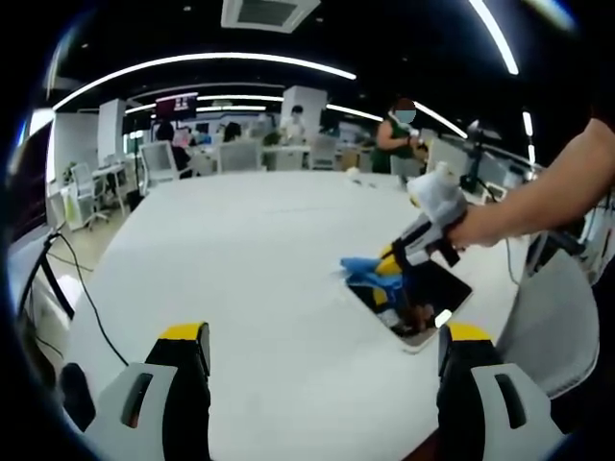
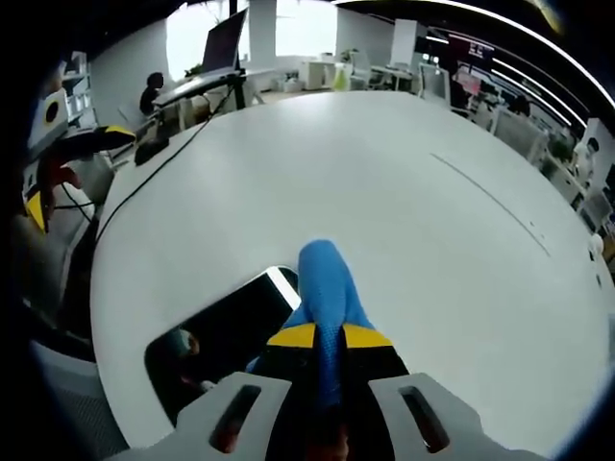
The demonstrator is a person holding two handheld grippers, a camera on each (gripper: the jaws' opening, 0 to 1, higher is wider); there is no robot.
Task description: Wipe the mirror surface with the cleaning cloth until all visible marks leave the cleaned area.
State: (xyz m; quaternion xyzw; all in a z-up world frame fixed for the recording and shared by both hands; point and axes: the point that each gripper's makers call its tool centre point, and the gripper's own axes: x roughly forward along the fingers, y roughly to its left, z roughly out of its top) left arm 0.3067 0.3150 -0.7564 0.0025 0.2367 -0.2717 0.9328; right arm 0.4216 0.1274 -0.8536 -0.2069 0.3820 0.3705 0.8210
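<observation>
Blue cleaning cloth (image 2: 327, 288), pinched in the right claw (image 2: 325, 338), lies on the mirror (image 2: 226, 322), so wiping seems underway, marks unclear; left claw (image 1: 322, 360) waits wide open.

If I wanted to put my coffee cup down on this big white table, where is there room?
Nearly anywhere: the white table is bare from the mirror out to the far edge. In the right gripper view the broad stretch beyond the blue cloth is bare too. It is crowded only at the mirror, where the right tool grips the cloth. The open left tool hovers over bare table.
</observation>
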